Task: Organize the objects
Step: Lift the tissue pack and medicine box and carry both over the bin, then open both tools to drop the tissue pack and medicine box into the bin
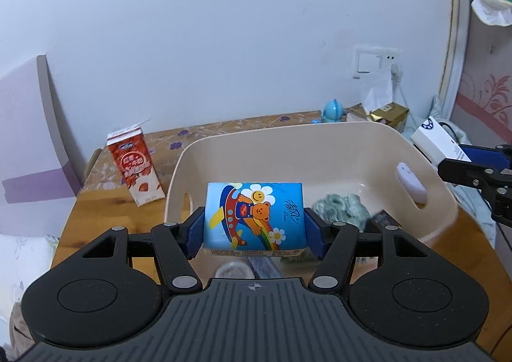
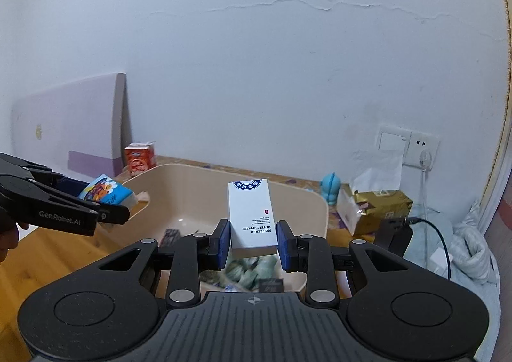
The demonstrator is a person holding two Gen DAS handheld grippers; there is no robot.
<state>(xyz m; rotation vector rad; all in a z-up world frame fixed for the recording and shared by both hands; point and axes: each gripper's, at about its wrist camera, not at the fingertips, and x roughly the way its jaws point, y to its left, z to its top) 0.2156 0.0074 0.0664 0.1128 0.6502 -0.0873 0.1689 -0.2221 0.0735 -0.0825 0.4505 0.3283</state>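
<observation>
While both hang over the bin (image 1: 320,138): left gripper (image 1: 254,227) clamped on tissues (image 1: 252,214), right gripper (image 2: 252,243) on box (image 2: 252,214). Lower first, then release gently.

"PREFERRED HOTEL SUPPLIES" on white box (image 2: 252,218)

Room, as we record it: a pale white wall (image 2: 256,58) behind, with a thin crack (image 2: 320,5) running across its upper part. We note a switch-and-socket plate (image 1: 376,61) — one plug in it. A wooden table (image 1: 105,221) stands against the wall, a floral cloth (image 1: 243,126) on its far part. At left leans a lilac panel (image 2: 70,125) — light is cool and even.
</observation>
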